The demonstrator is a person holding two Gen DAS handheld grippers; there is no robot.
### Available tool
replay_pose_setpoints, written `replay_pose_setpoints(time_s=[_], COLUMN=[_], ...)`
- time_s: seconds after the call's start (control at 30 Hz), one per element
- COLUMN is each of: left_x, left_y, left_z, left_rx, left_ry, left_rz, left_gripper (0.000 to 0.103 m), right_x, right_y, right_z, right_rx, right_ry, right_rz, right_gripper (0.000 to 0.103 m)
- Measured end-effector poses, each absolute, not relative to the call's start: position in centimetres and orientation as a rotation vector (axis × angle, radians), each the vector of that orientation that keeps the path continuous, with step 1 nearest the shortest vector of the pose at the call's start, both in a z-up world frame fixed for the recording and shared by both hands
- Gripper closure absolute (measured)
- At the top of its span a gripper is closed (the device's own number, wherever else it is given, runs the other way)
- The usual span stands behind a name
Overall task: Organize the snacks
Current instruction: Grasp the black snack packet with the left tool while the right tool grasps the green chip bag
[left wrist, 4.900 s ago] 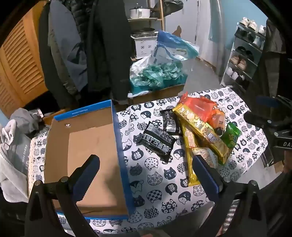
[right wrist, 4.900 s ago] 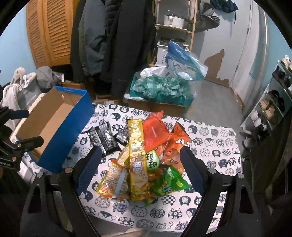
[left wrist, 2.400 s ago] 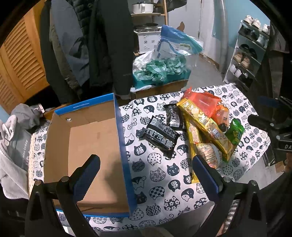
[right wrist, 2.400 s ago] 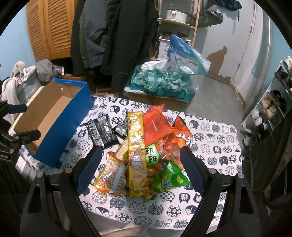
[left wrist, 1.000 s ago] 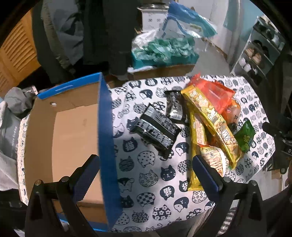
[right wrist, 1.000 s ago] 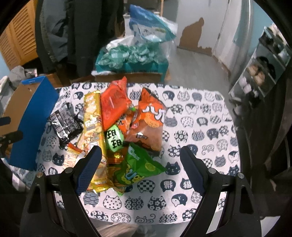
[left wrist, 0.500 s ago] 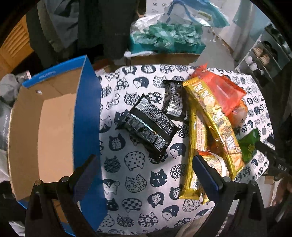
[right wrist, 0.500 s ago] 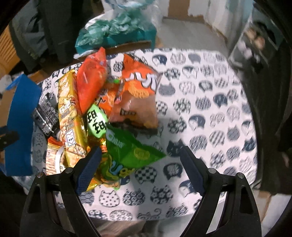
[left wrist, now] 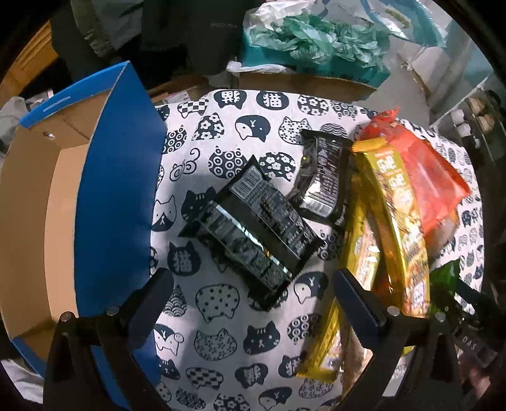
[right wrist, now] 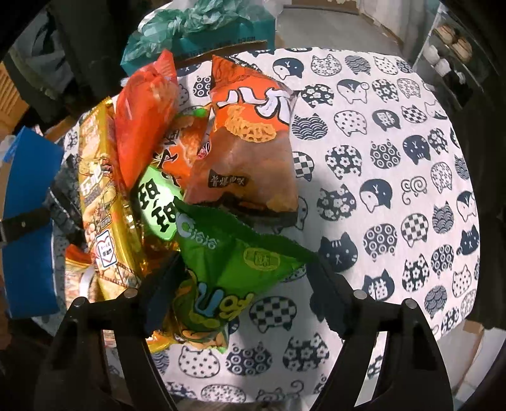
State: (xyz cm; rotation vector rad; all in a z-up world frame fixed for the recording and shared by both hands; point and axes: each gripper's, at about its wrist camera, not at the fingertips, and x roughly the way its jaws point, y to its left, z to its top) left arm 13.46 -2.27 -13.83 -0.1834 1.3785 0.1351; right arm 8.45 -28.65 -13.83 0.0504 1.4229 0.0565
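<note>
An open, empty blue cardboard box (left wrist: 114,177) stands at the table's left end. Two black snack packs (left wrist: 253,227) lie right of it, with a third black pack (left wrist: 322,180) behind them. My left gripper (left wrist: 253,297) is open just above the near end of the two packs. A pile of snacks lies further right: a long gold pack (right wrist: 101,193), a red bag (right wrist: 142,117), an orange bag (right wrist: 249,142) and a green bag (right wrist: 234,256). My right gripper (right wrist: 243,284) is open, low over the green bag.
The table wears a cat-print cloth (right wrist: 395,164). A teal box stuffed with green plastic bags (left wrist: 316,41) stands behind the table. Dark coats (left wrist: 177,28) hang at the back. A shoe rack (right wrist: 455,47) stands at the right.
Both grippers have come down and forward toward the table. The left one closed in on the black packs, the right one on the green bag. Both stayed open.
</note>
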Motion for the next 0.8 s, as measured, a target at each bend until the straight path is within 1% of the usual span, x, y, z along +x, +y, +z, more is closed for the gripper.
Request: replay_pose_setpoints(time_s=[0.03, 0.07, 0.43, 0.53, 0.67, 0.8], left_x=[13.8, 14.0, 16.9, 17.5, 18.1, 18.6], left_y=[-2.2, -2.1, -1.6, -1.3, -1.2, -1.9], left_z=[-14.1, -14.2, -17.4, -18.4, -19.3, -20.0], left_rx=[-0.191, -0.199, -0.232, -0.233, -0.253, -0.218], left_ry=[1.380, 1.380, 1.417, 1.426, 1.446, 1.462], left_rz=[0.142, 0.145, 0.224, 0.238, 0.236, 0.203], left_gripper=[0.001, 0.001, 0.001, 0.001, 0.001, 0.001], right_x=[8.5, 8.5, 8.9, 9.0, 9.3, 9.7], right_y=[-28.6, -28.5, -30.2, -31.5, -32.1, -32.7], right_z=[-13.9, -13.9, -12.7, -12.7, -13.8, -15.4], right_rx=[0.034, 0.007, -0.233, -0.202, -0.115, 0.032], right_ry=[1.421, 1.415, 1.362, 1.374, 1.389, 1.431], right_rz=[0.059, 0.062, -0.020, -0.030, -0.020, -0.011], right_gripper=[0.033, 0.034, 0.035, 0.035, 0.031, 0.031])
